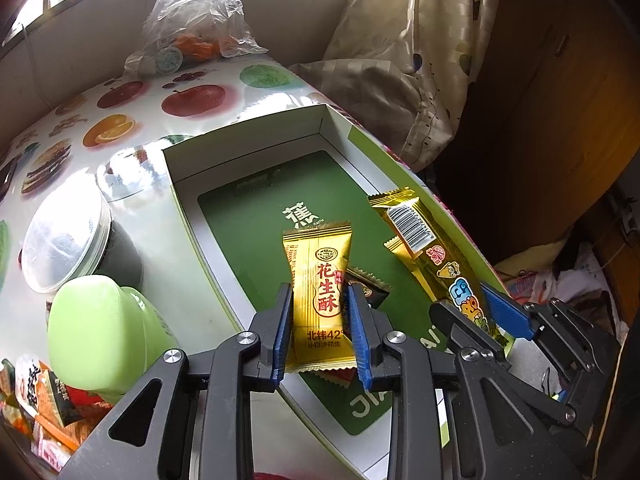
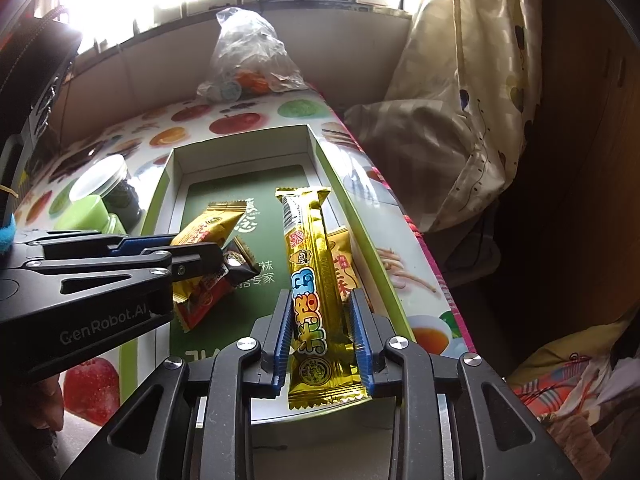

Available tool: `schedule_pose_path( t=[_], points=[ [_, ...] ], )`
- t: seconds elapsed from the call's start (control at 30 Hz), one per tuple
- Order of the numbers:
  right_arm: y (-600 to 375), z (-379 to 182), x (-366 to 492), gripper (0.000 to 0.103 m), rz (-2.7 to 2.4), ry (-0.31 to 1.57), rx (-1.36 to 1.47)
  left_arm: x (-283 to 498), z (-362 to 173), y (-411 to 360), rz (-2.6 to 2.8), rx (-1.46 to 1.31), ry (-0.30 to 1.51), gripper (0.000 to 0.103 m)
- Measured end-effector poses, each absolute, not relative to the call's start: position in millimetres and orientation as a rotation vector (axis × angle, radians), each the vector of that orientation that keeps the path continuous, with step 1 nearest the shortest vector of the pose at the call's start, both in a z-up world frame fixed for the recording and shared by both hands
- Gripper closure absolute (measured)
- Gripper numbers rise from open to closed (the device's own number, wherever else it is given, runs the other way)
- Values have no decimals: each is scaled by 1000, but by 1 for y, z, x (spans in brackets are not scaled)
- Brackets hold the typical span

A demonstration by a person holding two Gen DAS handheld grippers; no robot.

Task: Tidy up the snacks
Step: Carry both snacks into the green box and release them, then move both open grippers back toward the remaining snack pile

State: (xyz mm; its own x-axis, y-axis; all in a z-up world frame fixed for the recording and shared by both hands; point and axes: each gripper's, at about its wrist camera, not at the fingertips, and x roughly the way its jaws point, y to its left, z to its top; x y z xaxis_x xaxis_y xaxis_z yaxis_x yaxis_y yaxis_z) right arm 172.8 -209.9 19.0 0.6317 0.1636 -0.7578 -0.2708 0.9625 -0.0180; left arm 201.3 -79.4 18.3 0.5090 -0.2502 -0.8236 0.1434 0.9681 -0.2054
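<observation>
Both grippers work over the open box (image 1: 336, 128) on the fruit-print table (image 1: 132, 120). The box floor is green and already carries loose snacks.

Left gripper (image 1: 318, 322): the gold candy (image 1: 320, 276) sits between its blue pads (image 1: 282, 332). The candy's long axis runs straight along the fingers, one crimped end pointing away over the box floor, the other end back toward the hinge. A thin gap appears to show on each side, so the jaws seem slackened around the candy rather than clamped on it. In the right wrist view the candy (image 2: 212, 228) tilts down into the box, just above a dark wrapper (image 2: 240, 262) and a red packet (image 2: 202, 300).

Right gripper (image 2: 320, 334): the long gold stick (image 2: 314, 280) lies between its pads, axis again along the fingers, far end reaching toward the middle of the box. The near end seems to rest at the box's front rim. The pads stand close beside the stick without visibly pinching it; the hold looks eased.

Governing relation: each snack lies directly ahead of its own gripper, lengthwise, over the box interior. Judged next move: pull each gripper straight back along that axis, leaving both snacks inside.

Nearby, outside the box: a green bottle (image 1: 100, 320) and a jar (image 1: 68, 240).
</observation>
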Motion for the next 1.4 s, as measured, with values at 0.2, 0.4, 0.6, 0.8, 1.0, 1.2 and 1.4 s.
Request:
schedule_pose_path(
  t=[0.2, 0.4, 0.6, 0.8, 1.0, 1.2, 1.4],
  points=[
    [-211, 18, 173, 70, 244, 855, -129, 200, 20, -82, -251, -117, 1005, 65],
    [-214, 20, 172, 64, 235, 852, -123, 196, 24, -80, -256, -124, 997, 62],
    [-214, 23, 168, 58, 227, 840, -123, 191, 28, -77, -255, -134, 987, 62],
    [-212, 27, 161, 56, 220, 829, -136, 186, 36, -74, -261, -142, 968, 46],
    [-211, 30, 157, 55, 209, 823, -141, 180, 41, -73, -250, -133, 956, 46],
    [-211, 33, 152, 53, 207, 810, -142, 173, 46, -70, -245, -135, 942, 46],
    [-212, 38, 145, 49, 228, 815, -101, 160, 54, -67, -235, -111, 914, 46]
  ],
)
